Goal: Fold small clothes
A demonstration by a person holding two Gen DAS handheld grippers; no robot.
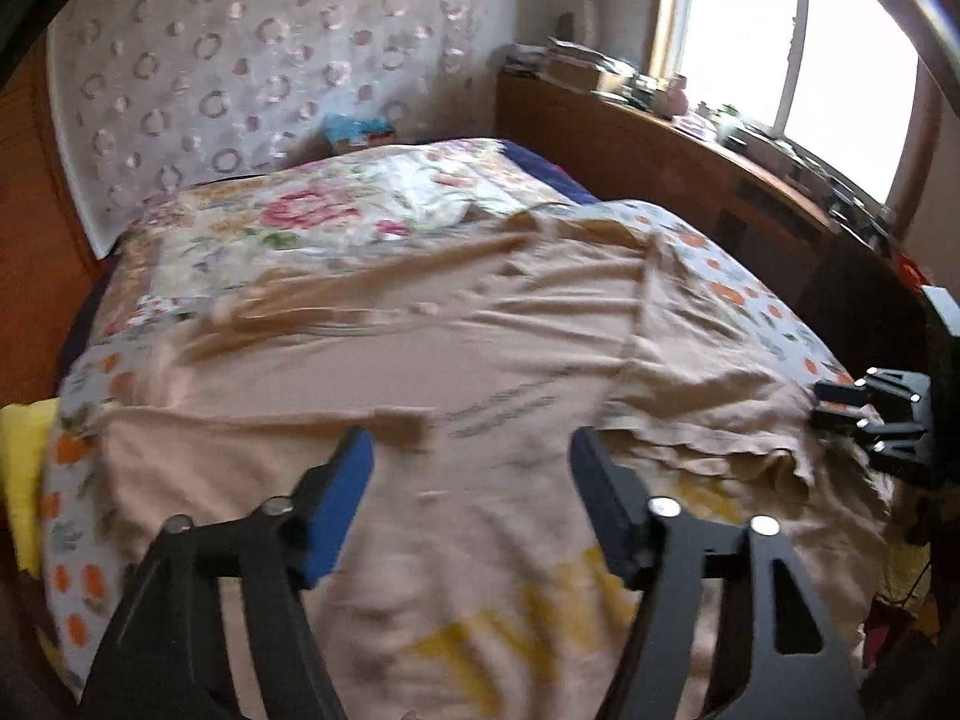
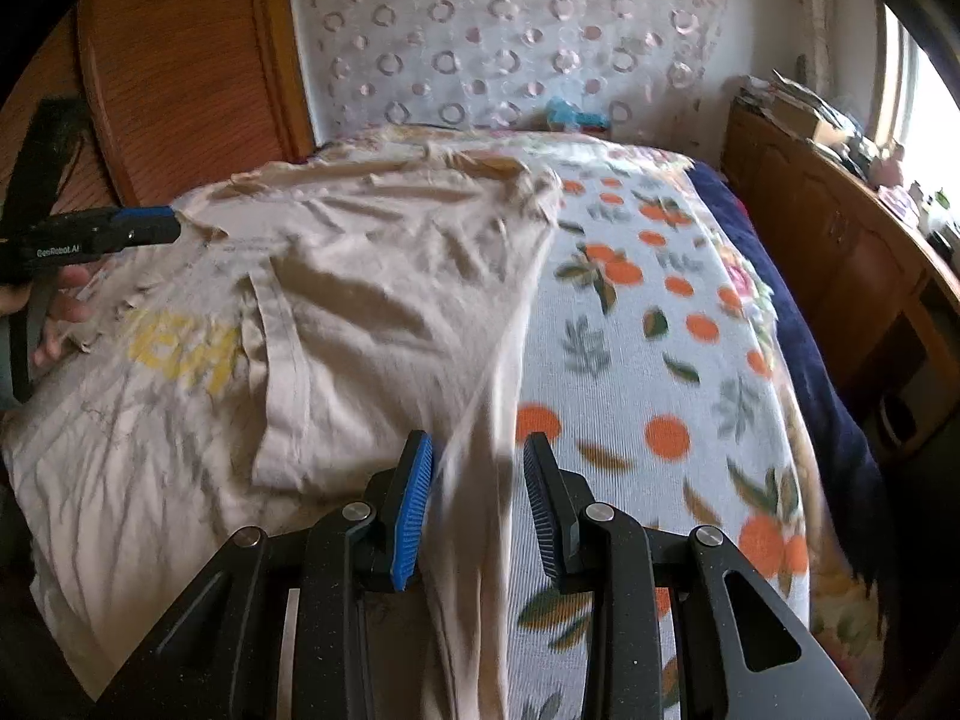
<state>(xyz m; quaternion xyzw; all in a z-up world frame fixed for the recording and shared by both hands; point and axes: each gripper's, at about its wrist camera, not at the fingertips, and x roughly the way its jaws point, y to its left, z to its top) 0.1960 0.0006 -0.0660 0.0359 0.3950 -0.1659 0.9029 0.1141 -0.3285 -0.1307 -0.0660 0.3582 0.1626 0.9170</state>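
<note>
The left gripper (image 1: 471,450) has its jaws spread wide with nothing between them; its blue-padded fingers (image 1: 339,504) hover over the pale beige T-shirt (image 1: 480,348) without pinching any of it. In the right wrist view the same gripper (image 2: 174,222) shows from the side at the left edge, its tip at the shirt's far left part, with the person's hand (image 2: 57,312) just behind it touching the cloth.

The right gripper (image 2: 477,450) is partly closed, and a raised fold of the shirt's right edge (image 2: 480,480) runs up between its ribbed blue pads (image 2: 414,510). The cloth there is blurred, so whether the pads actually press on it cannot be told. In the left wrist view this gripper (image 1: 840,414) appears at the far right, at the shirt's edge.

The T-shirt lies spread and wrinkled across the bed, with yellow lettering (image 2: 180,354) on it and one sleeve (image 2: 282,360) folded inward over the body. Beneath it is a light bedspread (image 2: 660,330) printed with oranges and leaves, and farther back a floral quilt (image 1: 300,216). Behind the bed hangs a white curtain (image 2: 510,36) with ring patterns. A wooden cabinet (image 2: 840,252) with cluttered things on top stands beside the bed under a bright window (image 1: 780,42)
</note>
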